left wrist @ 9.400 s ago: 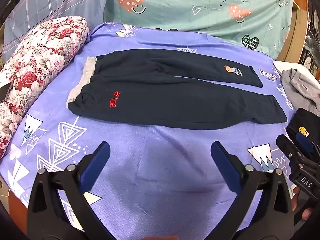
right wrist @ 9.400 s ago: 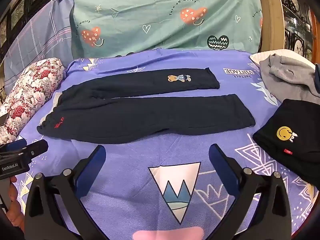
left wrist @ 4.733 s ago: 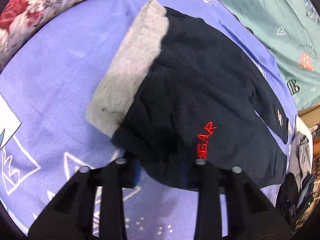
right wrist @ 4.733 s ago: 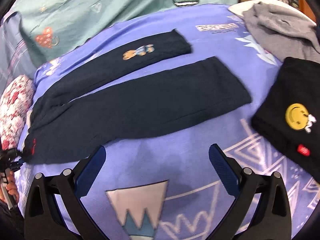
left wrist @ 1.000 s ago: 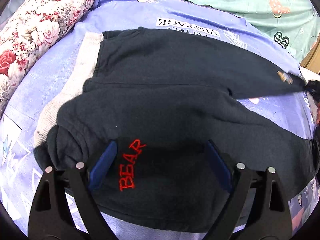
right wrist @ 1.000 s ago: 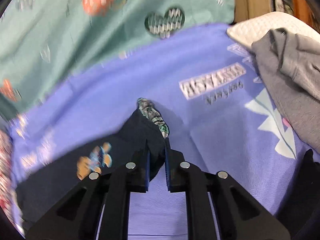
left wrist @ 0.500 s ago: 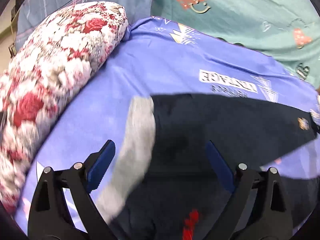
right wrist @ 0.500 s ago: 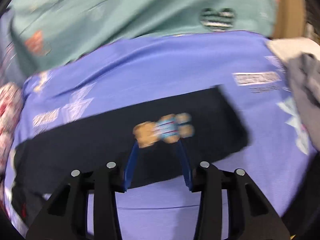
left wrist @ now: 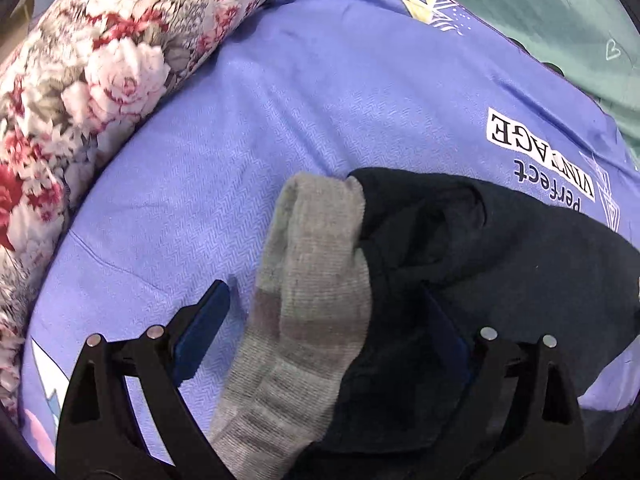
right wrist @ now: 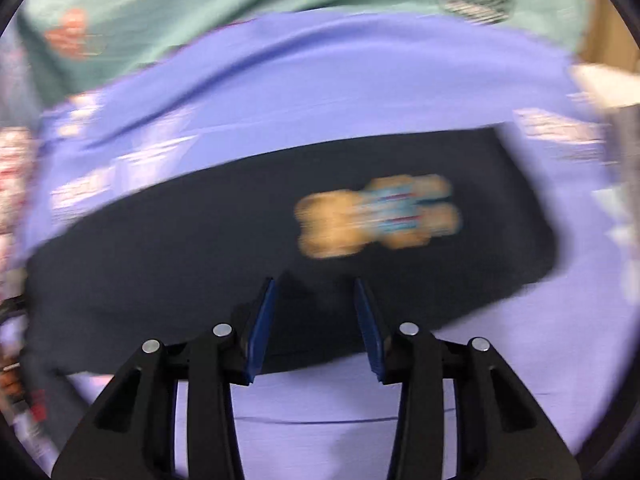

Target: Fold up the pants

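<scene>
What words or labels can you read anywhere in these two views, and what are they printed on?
"VINTAGE": white label, upside down, on the purple bedsheet, left wrist view.
"Perfect": beneath it, on the same sheet.
Bear patch on the dark pants: too blurred to read.
White prints on the sheet, right wrist view: blurred, unreadable.

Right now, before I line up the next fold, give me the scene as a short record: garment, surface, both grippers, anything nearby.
garment: dark pants lying flat on the bed, bear patch facing up
waistband: grey waistband lies between the left gripper's fingers, not pinched
surface: purple bedsheet
left gripper: left gripper open, over the waist end
right gripper: right gripper open; jaws have just been opening, nothing clamped, over the leg near the patch
nearby: floral pillow beside the waist end
image quality: right wrist view is motion-blurred
</scene>
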A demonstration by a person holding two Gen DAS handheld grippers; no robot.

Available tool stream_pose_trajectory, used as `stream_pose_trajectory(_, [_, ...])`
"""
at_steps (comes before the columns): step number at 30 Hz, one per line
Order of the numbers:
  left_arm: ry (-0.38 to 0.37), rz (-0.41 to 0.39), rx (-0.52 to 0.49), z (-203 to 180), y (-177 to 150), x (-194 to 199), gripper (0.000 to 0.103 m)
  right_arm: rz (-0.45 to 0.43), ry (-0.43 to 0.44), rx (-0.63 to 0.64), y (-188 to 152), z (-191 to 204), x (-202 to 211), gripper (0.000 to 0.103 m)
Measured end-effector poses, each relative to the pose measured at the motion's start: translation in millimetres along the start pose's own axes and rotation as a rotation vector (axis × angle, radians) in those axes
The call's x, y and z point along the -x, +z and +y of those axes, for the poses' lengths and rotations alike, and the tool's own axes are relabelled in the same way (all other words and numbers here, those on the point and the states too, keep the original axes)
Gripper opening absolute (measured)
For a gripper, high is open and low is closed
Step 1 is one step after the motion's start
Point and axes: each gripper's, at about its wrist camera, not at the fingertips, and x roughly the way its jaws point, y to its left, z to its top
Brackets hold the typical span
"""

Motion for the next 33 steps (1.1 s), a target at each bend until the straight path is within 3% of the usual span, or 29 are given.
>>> stream_pose_trajectory(3, [0.019, -0.039, -0.035, -6.6, 0.0, 12.2, 0.095, 0.021, 0.161, -0.046, -1.3, -4.6, 8.8, 0.042])
stream_pose_trajectory(4, [0.022, -0.053, -0.043, -9.0, 0.0, 16.7, 0.095, 0.019, 0.176, -0.027, -2.0, 0.3, 11.1, 0.043])
stream_pose_trajectory(8, [0.022, -0.067, -0.031, -6.6, 1.2, 28.6, 0.094, 0.025, 0.214, 0.057, -3.7, 30.3, 10.4, 0.051])
stream_pose_trajectory(13, [-0.016, -0.096, -0.048, -9.3, -3.9, 45.7, 0.094, 0.013, 0.268, 0.093, -4.8, 53.1, 13.2, 0.051])
stream_pose_trajectory(19, [-0.085, -0.11, -0.117, -39.1, -11.2, 50.8, 0.094, -0.027, 0.295, 0.174, 5.9, 96.4, 16.2, 0.051])
stream_pose_trajectory(23, [-0.119, -0.111, -0.156, -61.8, -14.9, 47.6, 0.094, -0.019, 0.347, 0.24, 20.1, 136.4, 7.0, 0.044])
stream_pose_trajectory(28, [-0.065, -0.066, -0.161, -66.8, -11.5, 22.7, 0.094, 0.056, 0.359, 0.24, 33.1, 158.3, -25.6, 0.044])
stream_pose_trajectory(31, [-0.021, -0.042, -0.137, -57.8, -8.6, 8.3, 0.094, 0.057, 0.389, 0.225, 40.5, 131.8, -34.5, 0.041])
stream_pose_trajectory(33, [0.039, -0.059, -0.136, -52.5, -6.3, 3.6, 0.094, 0.04, 0.348, 0.228, 48.0, 110.4, -35.8, 0.04])
